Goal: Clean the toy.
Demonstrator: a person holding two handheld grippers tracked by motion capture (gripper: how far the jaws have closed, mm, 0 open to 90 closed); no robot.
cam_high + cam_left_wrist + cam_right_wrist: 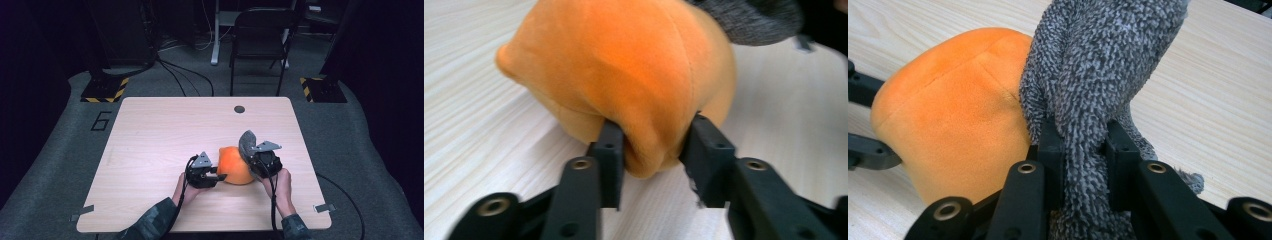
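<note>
An orange plush cushion (235,165) lies on the wooden table (165,125), right of centre and near the front. My left gripper (220,176) comes at it from the left. In the left gripper view the left gripper (654,145) has a fold of the orange plush (624,65) pinched between its jaws. My right gripper (250,159) is at the cushion's right side, shut on a grey fuzzy cloth (246,140) that stands up above the cushion. In the right gripper view the right gripper (1083,140) clamps the grey cloth (1098,60), with the orange plush (948,110) just left of it.
A round cable hole (239,109) sits near the table's far edge. A black chair (260,40) stands behind the table, and cables run over the grey floor. Yellow-black striped bases (105,90) flank the far corners. Bare tabletop stretches to the left and back.
</note>
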